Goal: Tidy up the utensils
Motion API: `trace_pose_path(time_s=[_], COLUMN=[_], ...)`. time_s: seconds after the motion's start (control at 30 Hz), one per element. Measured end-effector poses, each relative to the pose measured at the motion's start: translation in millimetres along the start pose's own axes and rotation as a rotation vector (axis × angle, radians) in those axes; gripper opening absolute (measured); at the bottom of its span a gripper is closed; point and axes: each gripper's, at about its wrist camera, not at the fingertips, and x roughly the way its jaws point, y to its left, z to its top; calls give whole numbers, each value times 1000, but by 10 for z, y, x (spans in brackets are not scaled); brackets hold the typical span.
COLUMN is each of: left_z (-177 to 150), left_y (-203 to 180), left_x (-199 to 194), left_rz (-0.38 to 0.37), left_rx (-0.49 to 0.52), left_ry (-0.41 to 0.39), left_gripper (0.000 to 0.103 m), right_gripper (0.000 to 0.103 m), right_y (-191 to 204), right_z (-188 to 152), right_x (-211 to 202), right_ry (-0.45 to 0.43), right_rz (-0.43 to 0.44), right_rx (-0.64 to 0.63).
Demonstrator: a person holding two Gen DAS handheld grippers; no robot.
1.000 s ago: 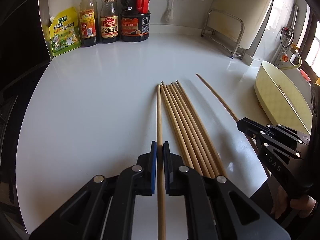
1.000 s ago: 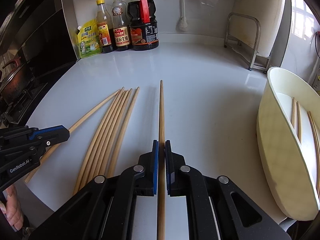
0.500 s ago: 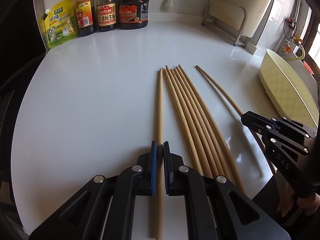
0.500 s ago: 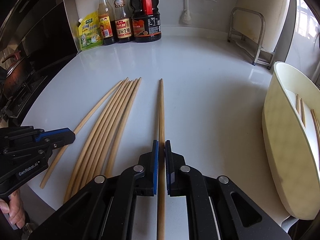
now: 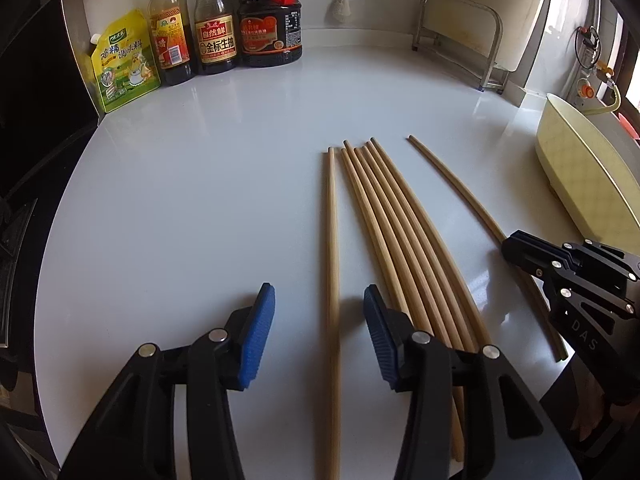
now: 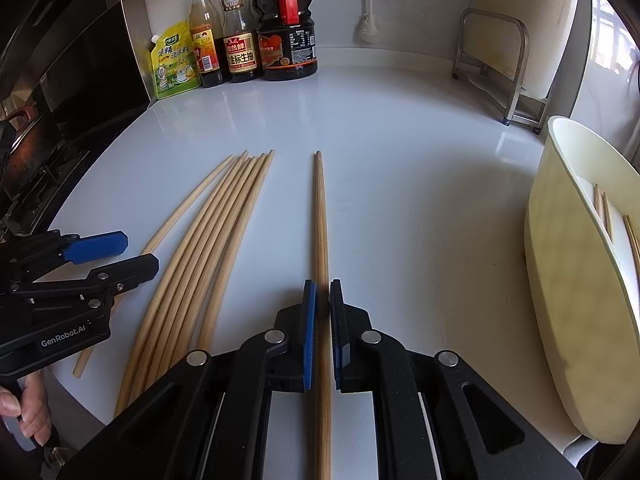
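Both tongs: matte black linkage arms w/ round silver screws, ribbed blue pads on fingertips (image 5: 256, 340). Left tongs (image 5: 318, 334) side plate printed "GenRobot.AI" in white; right tongs (image 6: 322, 334) marked "DAS". No sleeves in view.

Chopstick (image 6: 320, 240) near end cut off by the bottom edge.

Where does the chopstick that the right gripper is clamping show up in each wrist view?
Left wrist view: the clamped chopstick curves alone at right, ending under the right gripper.
Right wrist view: it runs up the centre from between the shut pads.
Shared landmark: the dark soy sauce jug at the back wall.
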Motion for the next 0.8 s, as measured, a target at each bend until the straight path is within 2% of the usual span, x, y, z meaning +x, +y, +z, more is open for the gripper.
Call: trace_pose_path(time_s=[0.1,0.13,0.17,0.23,0.33,0.4,0.5,0.67,0.8], left_z=[66,88,107,133,140,135,130,129,129], left_y=[18,25,30,35,45,55,66,101,131], left_x=[47,63,78,100,117,124,134,169,179], left_rz=[13,17,21,27,32,32,34,37,41], left_rx=[-5,-7,-8,-7,-13,-20,-28,-41,-46], left_ry=[-5,-6,-6,-6,-4,-1,4,20,28], left_gripper=[49,50,53,57,67,74,80,95,97], right_gripper=[9,14,21,27,28,33,42,65,74], right_y=[-21,-19,-14,-5,4,-2,-20,-21,-55], right_z=[8,10,12,11,16,25,29,45,49], right_x=[9,11,12,16,25,34,53,86,111], right_ry=[-2,-2,-2,-4,-6,-4,0,15,21], right_rz=[-2,-2,-3,-5,-14,-26,-41,-49,-62], right_rx=[3,-2,-7,-12,-22,-25,-23,-23,-6])
